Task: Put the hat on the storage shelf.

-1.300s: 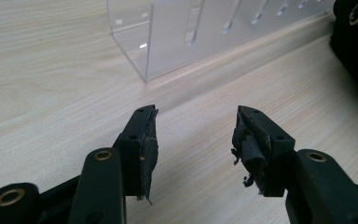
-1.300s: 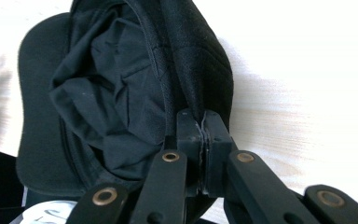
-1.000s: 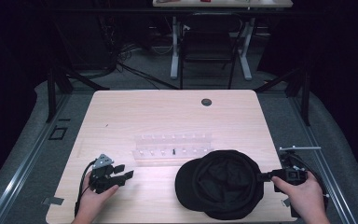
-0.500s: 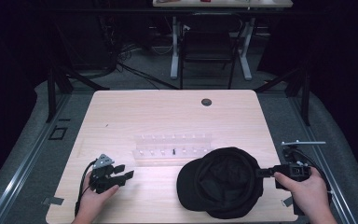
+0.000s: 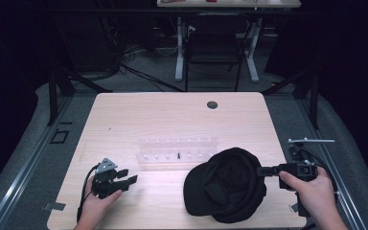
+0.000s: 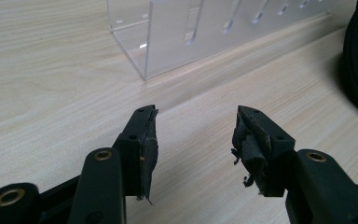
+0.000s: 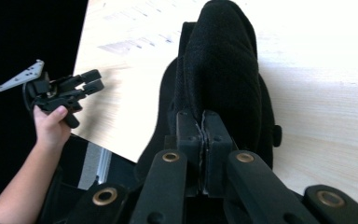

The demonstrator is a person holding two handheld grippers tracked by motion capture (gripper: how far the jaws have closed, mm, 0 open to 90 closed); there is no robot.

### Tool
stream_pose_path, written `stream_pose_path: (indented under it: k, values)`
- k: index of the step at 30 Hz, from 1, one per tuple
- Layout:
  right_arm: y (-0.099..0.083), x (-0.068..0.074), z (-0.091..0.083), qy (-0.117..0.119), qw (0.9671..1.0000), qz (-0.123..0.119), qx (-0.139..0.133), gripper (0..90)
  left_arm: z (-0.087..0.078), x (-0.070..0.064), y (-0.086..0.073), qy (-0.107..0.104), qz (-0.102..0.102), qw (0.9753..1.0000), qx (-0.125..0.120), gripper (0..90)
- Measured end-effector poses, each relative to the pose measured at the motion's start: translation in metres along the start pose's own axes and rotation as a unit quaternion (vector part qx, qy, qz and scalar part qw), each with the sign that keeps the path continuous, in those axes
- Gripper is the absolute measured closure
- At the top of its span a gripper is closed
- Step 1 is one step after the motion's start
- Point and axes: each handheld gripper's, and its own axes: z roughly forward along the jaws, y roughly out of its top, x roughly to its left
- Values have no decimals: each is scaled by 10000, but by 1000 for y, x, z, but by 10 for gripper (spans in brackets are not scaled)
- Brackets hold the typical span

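At lower right, the right tool point(image 5: 264, 170) pinches the cap point(image 5: 225, 184); lift gently. The left tool point(image 5: 124, 177) gapes wide.

- No lettering, label or number can be read on the black cap point(image 5: 226, 184).
- The clear rack point(image 5: 177, 148) looks unmarked, though it is small from here.

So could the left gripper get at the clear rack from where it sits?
Probably yes. The left gripper is open and empty, low over the table, with bare wood between its jaws and the near corner of the rack. The cap lies off to the side, pinched by the right gripper.
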Motion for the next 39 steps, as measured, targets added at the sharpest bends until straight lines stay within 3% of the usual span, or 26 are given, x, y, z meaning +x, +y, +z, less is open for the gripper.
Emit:
stream_pose_path:
  k: [15, 23, 39]
  values:
    - [13, 28, -11, 349, 9990, -226, -189, 880, 0, 0, 0, -5, -24, 10000, 3, 490]
    - [18, 40, -15, 367, 9985, -337, -214, 879, 0, 0, 0, -4, -32, 10000, -7, 490]
    - [26, 53, -24, 470, 9981, -269, -280, 875, 0, 0, 0, -2, -41, 10000, -11, 490]
